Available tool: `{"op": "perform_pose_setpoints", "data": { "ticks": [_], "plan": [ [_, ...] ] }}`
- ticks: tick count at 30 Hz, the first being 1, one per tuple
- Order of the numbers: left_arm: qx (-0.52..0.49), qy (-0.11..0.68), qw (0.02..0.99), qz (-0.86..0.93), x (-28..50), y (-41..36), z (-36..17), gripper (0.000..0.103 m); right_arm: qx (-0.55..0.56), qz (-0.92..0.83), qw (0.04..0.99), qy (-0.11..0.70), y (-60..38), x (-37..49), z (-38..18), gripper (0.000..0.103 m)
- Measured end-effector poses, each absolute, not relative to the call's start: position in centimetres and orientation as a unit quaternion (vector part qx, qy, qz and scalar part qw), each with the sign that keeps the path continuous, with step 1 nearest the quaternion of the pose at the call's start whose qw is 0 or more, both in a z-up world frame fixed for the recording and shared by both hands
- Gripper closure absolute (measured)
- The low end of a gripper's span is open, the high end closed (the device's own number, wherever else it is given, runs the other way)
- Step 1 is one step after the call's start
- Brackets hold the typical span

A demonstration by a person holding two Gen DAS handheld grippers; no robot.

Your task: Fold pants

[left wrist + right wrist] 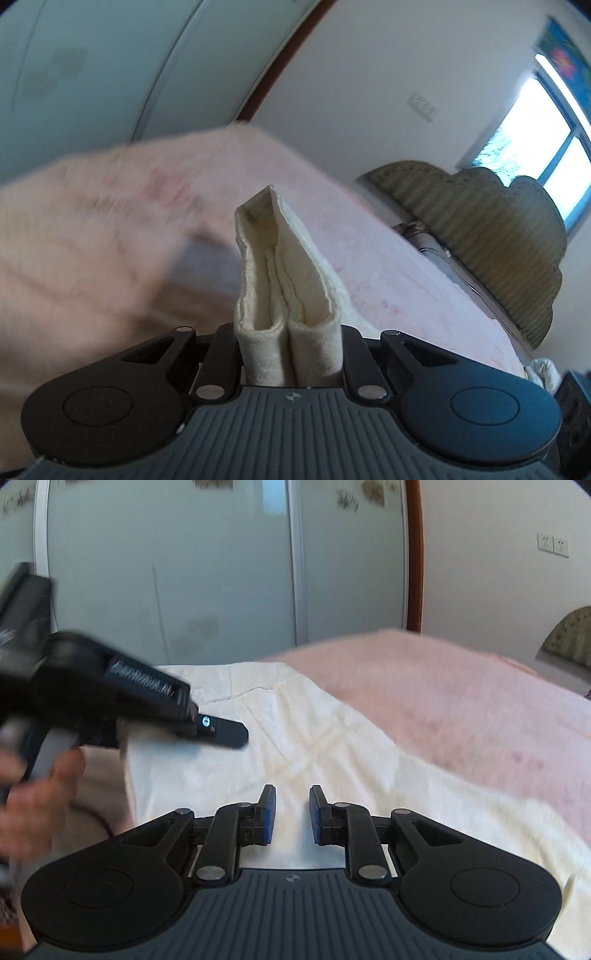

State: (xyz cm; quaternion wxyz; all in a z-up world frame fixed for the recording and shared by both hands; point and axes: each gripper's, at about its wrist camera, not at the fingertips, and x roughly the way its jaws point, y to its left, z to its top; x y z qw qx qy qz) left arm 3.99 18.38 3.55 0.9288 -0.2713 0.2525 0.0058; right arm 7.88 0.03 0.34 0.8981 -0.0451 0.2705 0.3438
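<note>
The cream pants (332, 749) lie spread across the pink bed cover, running from the far left toward the near right. My left gripper (290, 343) is shut on a folded bunch of the cream pants (284, 277), which sticks up between its jaws and hides the fingertips. The left gripper also shows in the right wrist view (221, 731), blurred, above the far-left end of the pants, with a hand on its handle. My right gripper (292, 814) is open and empty, its blue pads (271, 812) just above the pants.
The pink bed cover (480, 709) fills the right side. A green padded headboard (498, 236) stands at the bed's far end under a bright window (535, 122). Pale sliding wardrobe doors (184, 572) with a brown frame stand behind the bed.
</note>
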Motion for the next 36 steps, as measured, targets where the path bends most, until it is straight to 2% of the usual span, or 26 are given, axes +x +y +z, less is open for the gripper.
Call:
{"op": "perform_pose_setpoints", "data": {
  "ticks": [7, 13, 20, 28, 36],
  "plan": [
    [-0.197, 0.200, 0.959, -0.023, 1.9, 12.4, 7.3, 0.089, 0.030, 0.343, 0.917, 0.201, -1.9, 6.6, 3.3, 0.084],
    [-0.157, 0.170, 0.972, -0.050, 0.9, 7.5, 9.0, 0.087, 0.003, 0.311, 0.938, 0.150, -3.3, 4.1, 4.5, 0.084],
    [-0.119, 0.153, 0.975, -0.112, 1.4, 0.0, 10.3, 0.081, 0.048, 0.270, 0.955, 0.116, -9.1, 3.1, 5.1, 0.084],
    [-0.071, 0.170, 0.963, -0.195, 2.7, -9.6, 8.1, 0.078, 0.089, 0.213, 0.965, 0.123, -17.3, 1.7, 4.7, 0.084],
    [-0.005, 0.174, 0.956, -0.238, 2.9, -17.5, 3.9, 0.076, 0.054, 0.166, 0.971, 0.162, -22.0, 1.1, 3.0, 0.082]
  ]
}}
